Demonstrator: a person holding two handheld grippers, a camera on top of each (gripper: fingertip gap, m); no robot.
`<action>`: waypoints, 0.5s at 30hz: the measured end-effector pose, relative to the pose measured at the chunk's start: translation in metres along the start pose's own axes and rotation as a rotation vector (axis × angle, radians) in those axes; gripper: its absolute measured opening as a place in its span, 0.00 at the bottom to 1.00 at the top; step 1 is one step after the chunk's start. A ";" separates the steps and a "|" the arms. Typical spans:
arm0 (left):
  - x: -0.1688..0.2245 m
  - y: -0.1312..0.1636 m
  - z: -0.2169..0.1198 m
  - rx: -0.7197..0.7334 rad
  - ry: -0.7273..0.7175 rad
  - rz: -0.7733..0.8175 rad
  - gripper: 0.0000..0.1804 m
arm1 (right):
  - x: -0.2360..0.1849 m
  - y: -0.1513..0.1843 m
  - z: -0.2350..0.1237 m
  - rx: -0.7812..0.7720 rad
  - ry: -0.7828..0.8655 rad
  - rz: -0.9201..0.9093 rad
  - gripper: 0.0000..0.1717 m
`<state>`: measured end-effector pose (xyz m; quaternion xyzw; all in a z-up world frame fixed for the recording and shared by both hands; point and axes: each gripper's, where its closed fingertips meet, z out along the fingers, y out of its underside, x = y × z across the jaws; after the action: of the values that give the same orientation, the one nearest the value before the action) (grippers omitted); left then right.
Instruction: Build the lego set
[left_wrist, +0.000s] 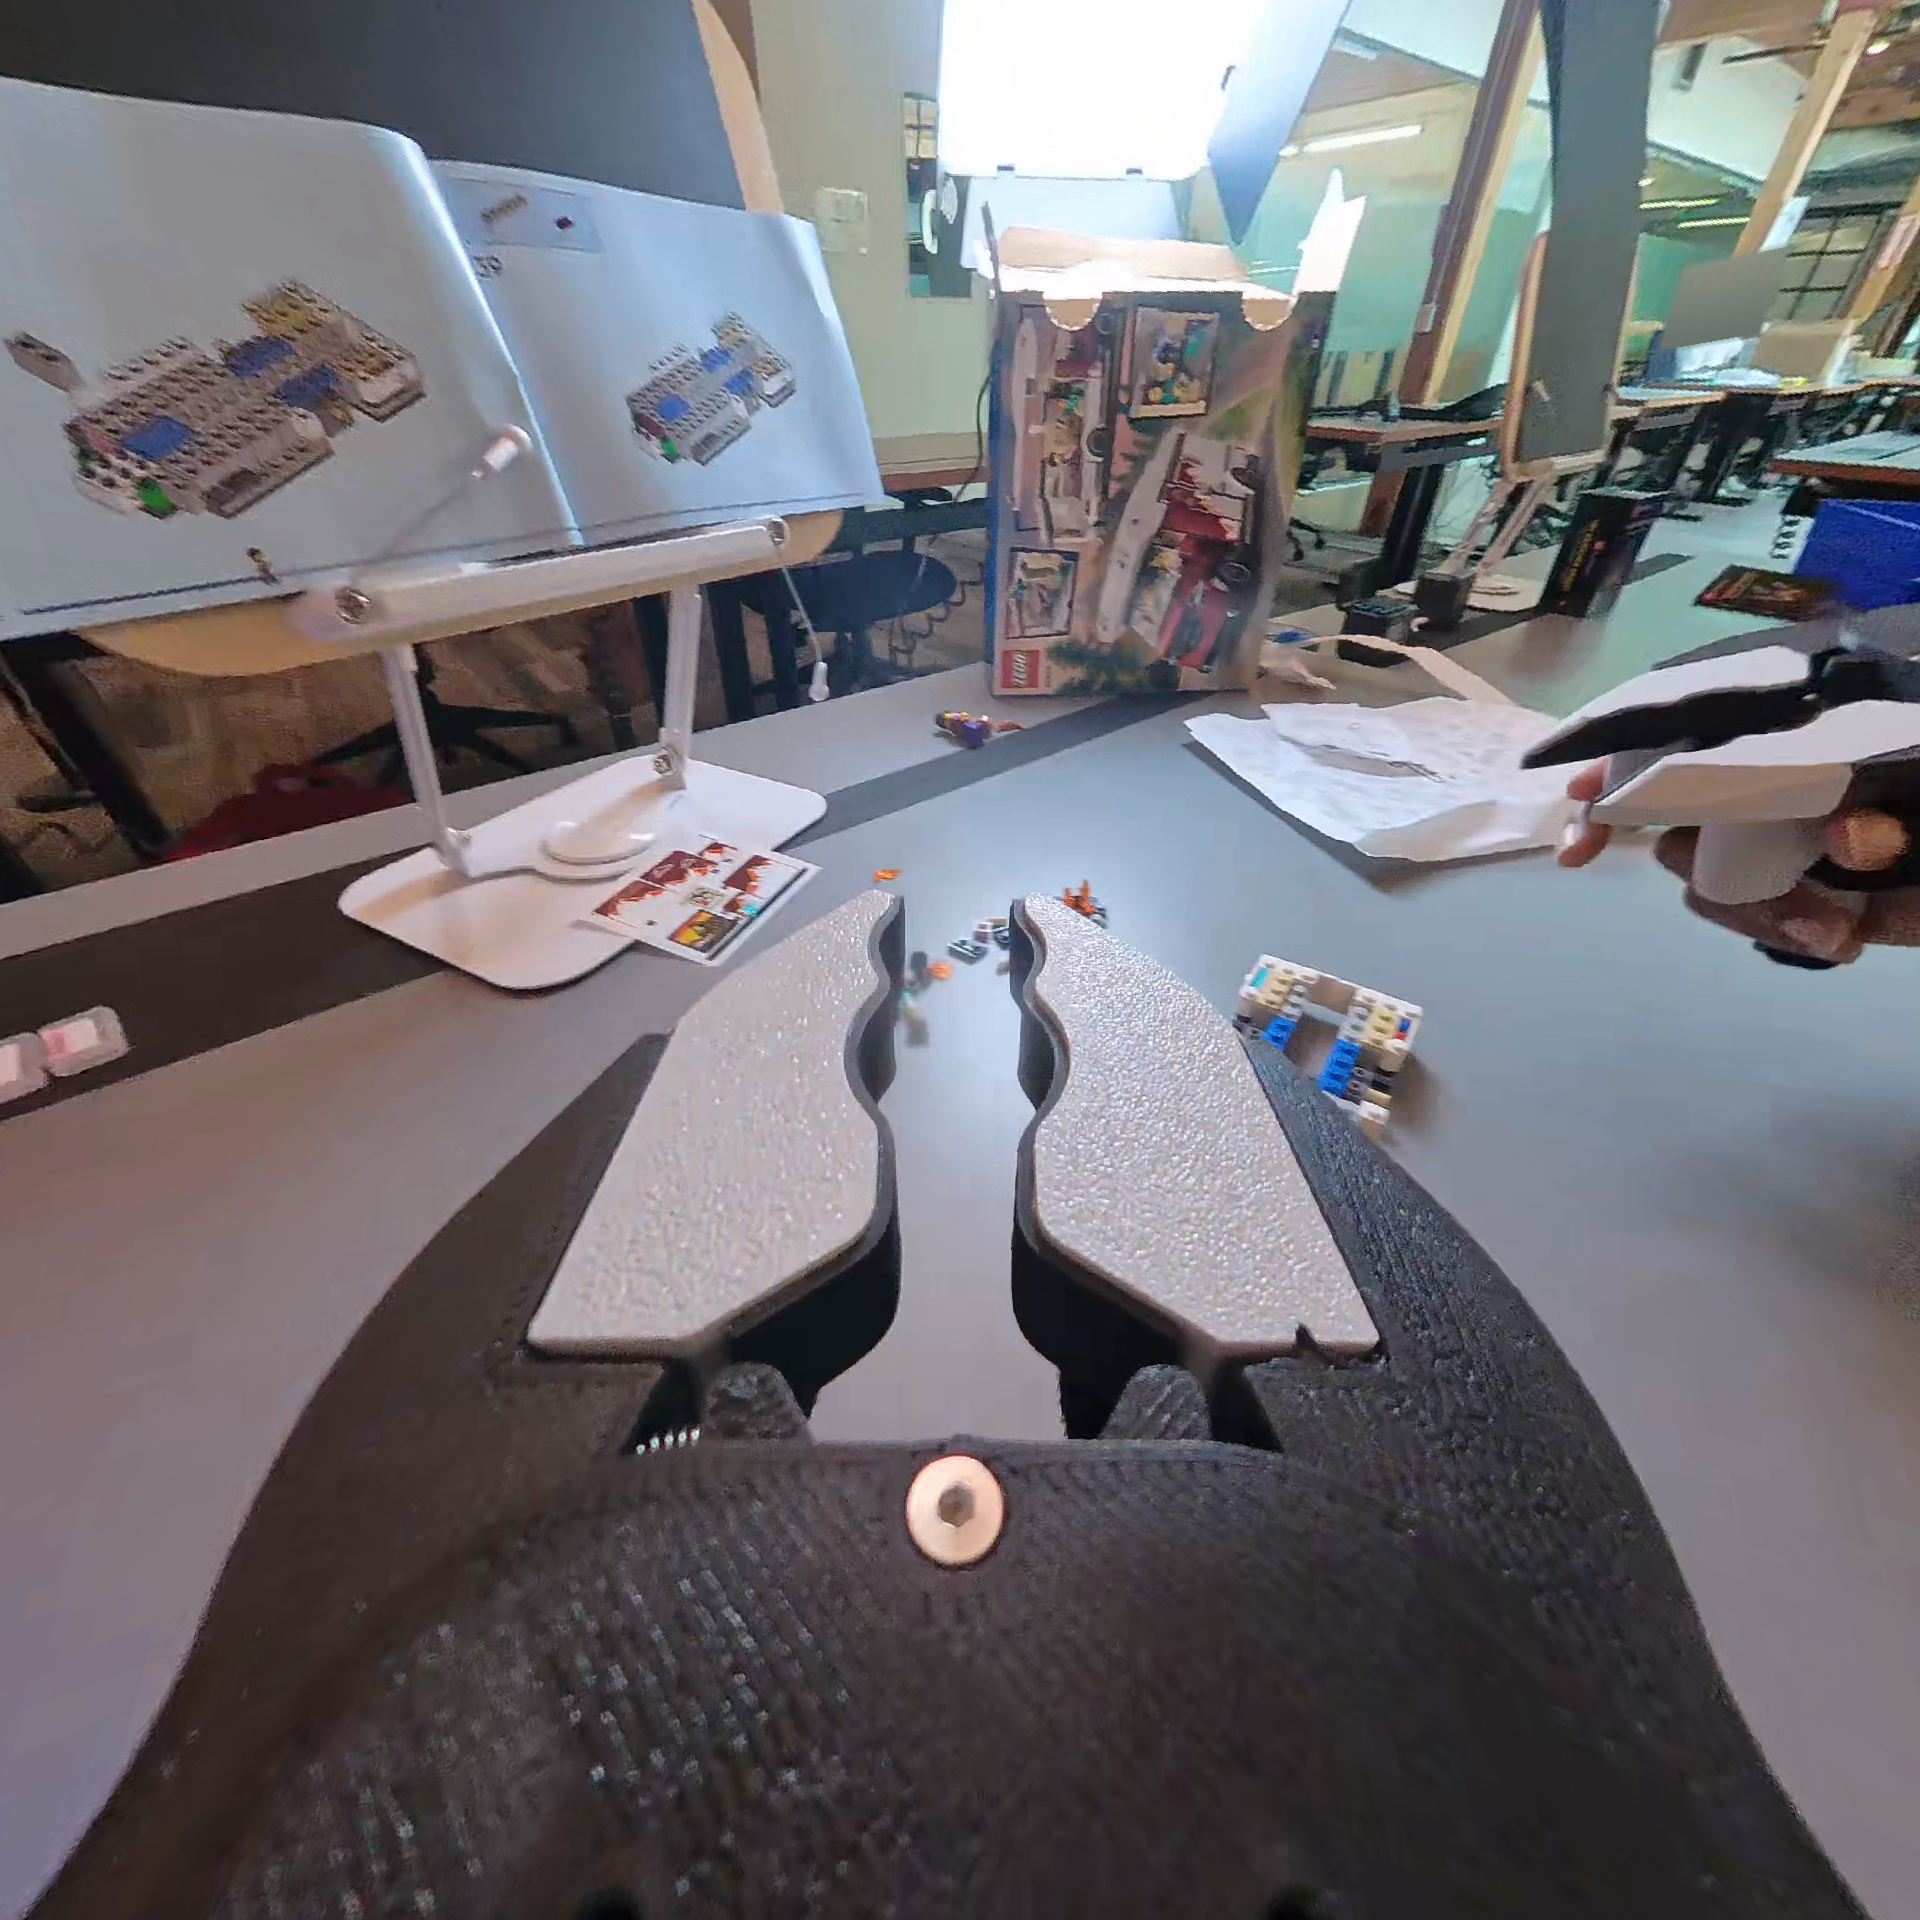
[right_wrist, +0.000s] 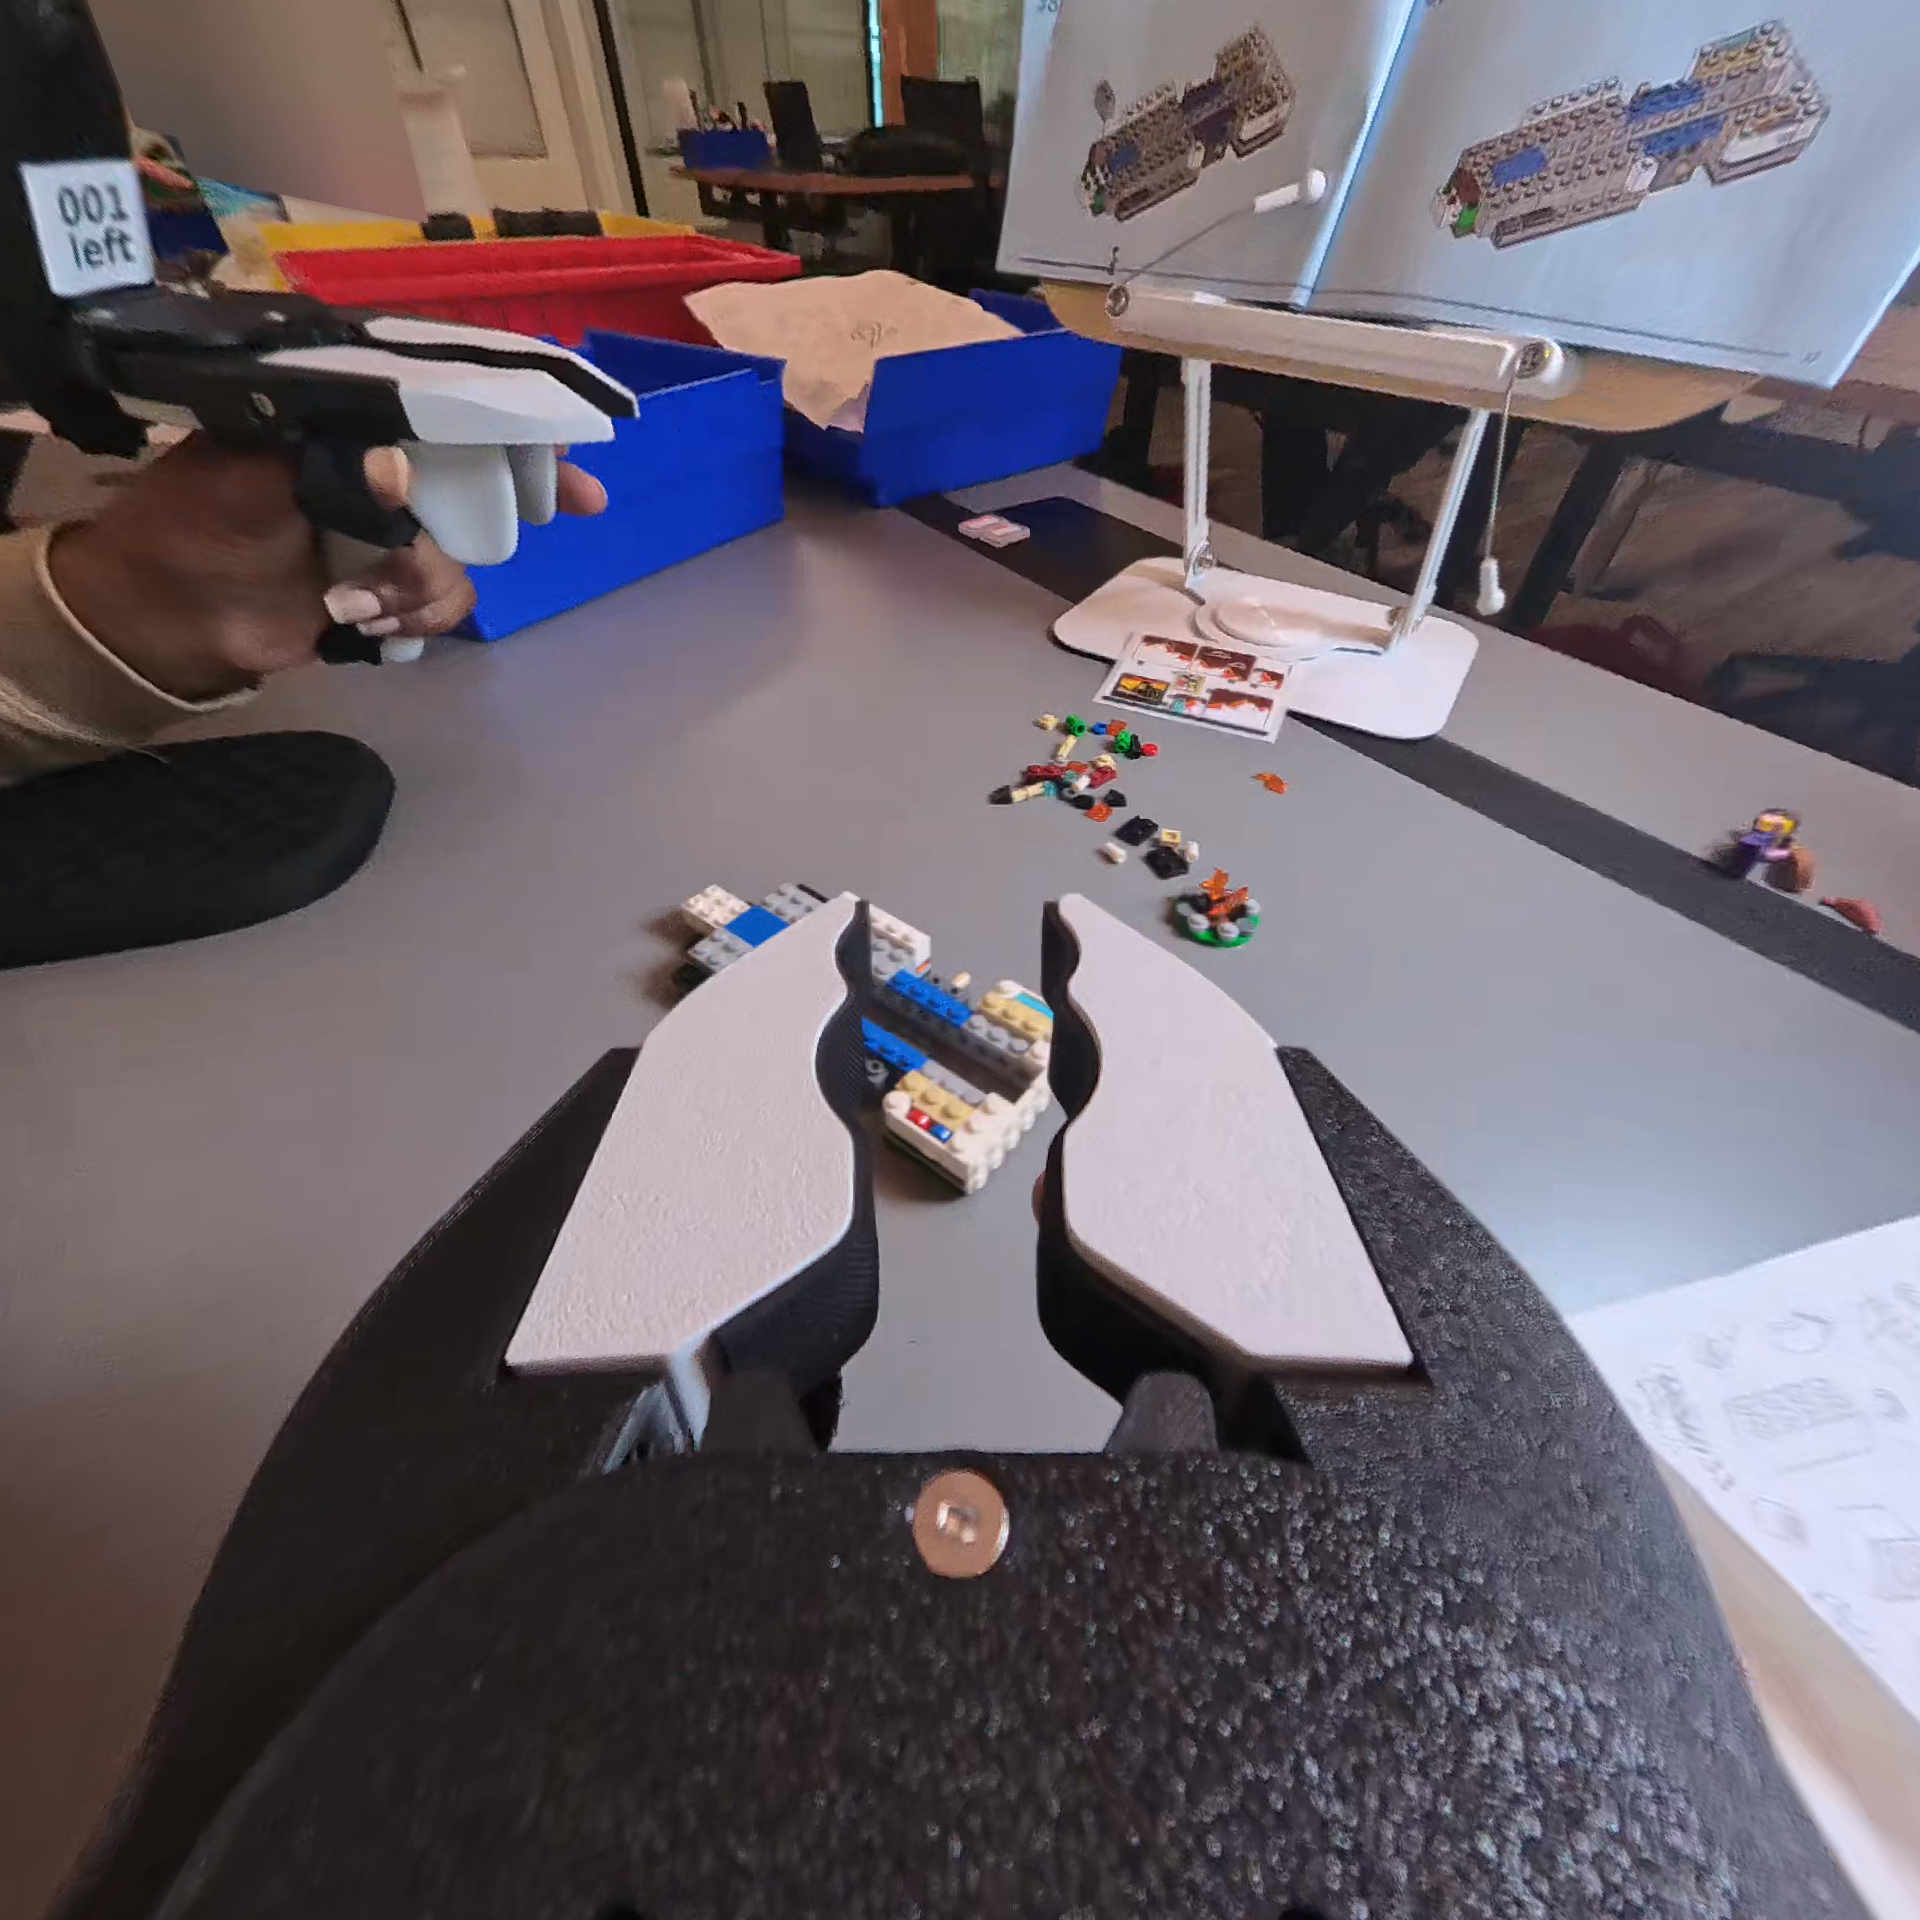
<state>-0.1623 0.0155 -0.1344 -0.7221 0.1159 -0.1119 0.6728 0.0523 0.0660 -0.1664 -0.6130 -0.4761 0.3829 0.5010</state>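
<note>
Hovering above the grey table (right_wrist: 582, 748), the right gripper (right_wrist: 951, 914) has its jaws spread and nothing in them. The build (right_wrist: 966, 1049) shows through the gap but lies flat on the table below, and neither pad touches it. It is a low, part-made run of white, grey, tan and blue bricks, with a smaller brick slab (right_wrist: 727, 925) just to its left.

The left gripper (left_wrist: 956, 914) is also held off the table, well left of the build, jaws a little apart and empty. Small pieces lie on the table beyond its tips.

Just past the build sits a round green campfire piece (right_wrist: 1216, 914). Beyond that is a scatter of loose pieces (right_wrist: 1091, 779) in black, red, green and tan, none joined to the build.

Farther on are a sticker sheet (right_wrist: 1195, 686) and the white stand (right_wrist: 1351, 665) holding an open booklet (right_wrist: 1558, 156). Its pages picture a longer, fuller model than the one on the table.

A minifigure (right_wrist: 1766, 842) lies well right of the build, with white paper (left_wrist: 1382, 769) and the set's box (left_wrist: 1143, 499) farther off on that side. Blue bins (right_wrist: 675, 468) stand far left. Nothing lies on top of the build.
</note>
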 end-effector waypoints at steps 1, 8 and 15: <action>0.008 0.001 -0.001 0.001 0.013 -0.005 0.11 | -0.003 0.000 0.000 0.029 0.008 -0.005 0.18; 0.024 0.043 0.009 -0.104 0.009 0.098 0.10 | 0.017 0.007 -0.005 0.161 0.059 -0.037 0.12; 0.037 0.077 0.018 -0.271 0.127 0.221 0.19 | 0.010 0.022 0.001 0.106 -0.009 -0.005 0.15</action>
<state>-0.1231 0.0151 -0.2121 -0.7806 0.2507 -0.0660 0.5687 0.0588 0.0751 -0.1884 -0.5828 -0.4590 0.4089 0.5315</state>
